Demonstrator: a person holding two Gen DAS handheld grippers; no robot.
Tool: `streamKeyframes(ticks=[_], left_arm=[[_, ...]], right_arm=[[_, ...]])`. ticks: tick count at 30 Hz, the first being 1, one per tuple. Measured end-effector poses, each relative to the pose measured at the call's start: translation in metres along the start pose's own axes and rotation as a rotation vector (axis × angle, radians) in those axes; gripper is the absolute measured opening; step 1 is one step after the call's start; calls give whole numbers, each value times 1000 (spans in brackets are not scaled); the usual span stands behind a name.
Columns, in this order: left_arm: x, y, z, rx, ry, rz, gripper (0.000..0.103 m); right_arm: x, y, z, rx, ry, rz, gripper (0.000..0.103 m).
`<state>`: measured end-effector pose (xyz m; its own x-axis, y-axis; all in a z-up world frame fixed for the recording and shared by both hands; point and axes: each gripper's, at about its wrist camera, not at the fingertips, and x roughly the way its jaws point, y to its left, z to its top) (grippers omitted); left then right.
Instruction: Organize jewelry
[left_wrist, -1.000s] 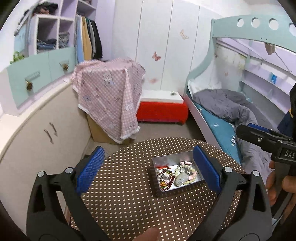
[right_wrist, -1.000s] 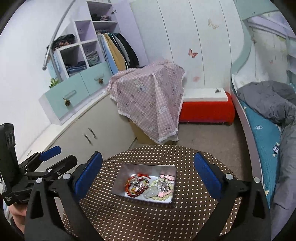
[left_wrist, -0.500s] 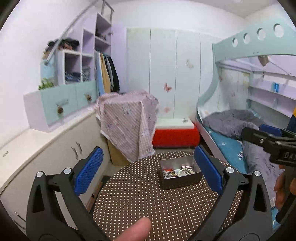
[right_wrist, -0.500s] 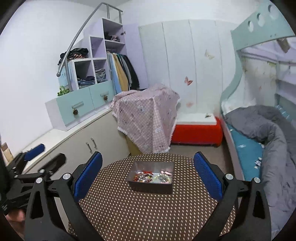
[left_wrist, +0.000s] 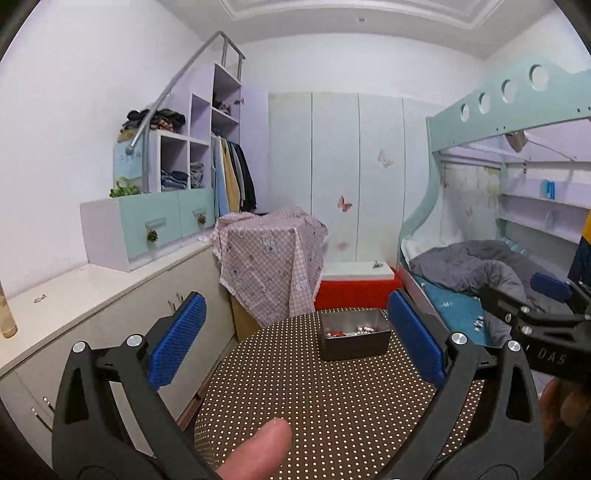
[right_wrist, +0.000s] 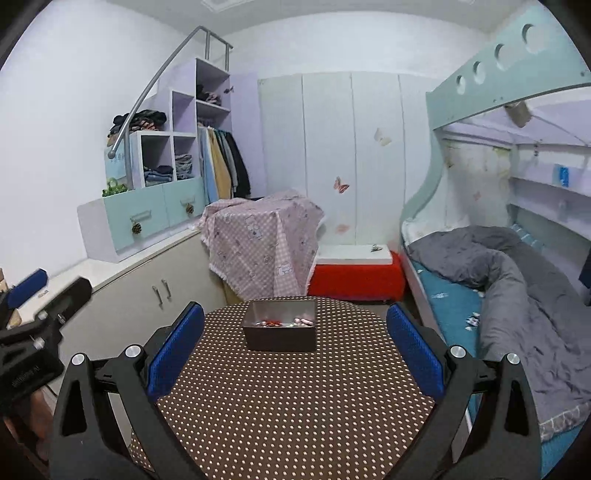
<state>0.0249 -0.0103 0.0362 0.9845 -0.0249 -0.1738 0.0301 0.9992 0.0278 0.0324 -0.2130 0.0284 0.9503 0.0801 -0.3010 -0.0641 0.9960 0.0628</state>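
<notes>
We list: metal tin (right_wrist: 282, 329) of jewelry (right_wrist: 282, 322), long axis crosswise, on far side of dotted round bench (right_wrist: 288, 398); left tongs (left_wrist: 295, 343) and right tongs (right_wrist: 295, 343) wide, empty; bunk bed (right_wrist: 517, 295) rightward.

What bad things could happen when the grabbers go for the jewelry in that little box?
The jewelry lies jumbled in the tin box, so lifting one piece might drag others out with it. The box sits near the far edge of the dotted table; a bump could probably slide it off. Both the left gripper and the right gripper are open and close together, so they might collide.
</notes>
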Motion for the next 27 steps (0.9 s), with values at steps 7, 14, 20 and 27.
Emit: streamKeyframes(ticks=[7, 14, 20, 27], left_arm=[[-31, 2, -6, -7, -31, 17, 97], [-40, 12, -16, -17, -13, 41, 97], [-42, 17, -19, -28, -13, 56, 97], [-45, 15, -22, -24, -19, 29, 97]], right_arm=[[-31, 8, -16, -2, -41, -25, 95], [-40, 20, -23, 0, -45, -7, 95], [-41, 31, -25, -25, -43, 5, 95], [-40, 34, -25, -34, -41, 1, 95]])
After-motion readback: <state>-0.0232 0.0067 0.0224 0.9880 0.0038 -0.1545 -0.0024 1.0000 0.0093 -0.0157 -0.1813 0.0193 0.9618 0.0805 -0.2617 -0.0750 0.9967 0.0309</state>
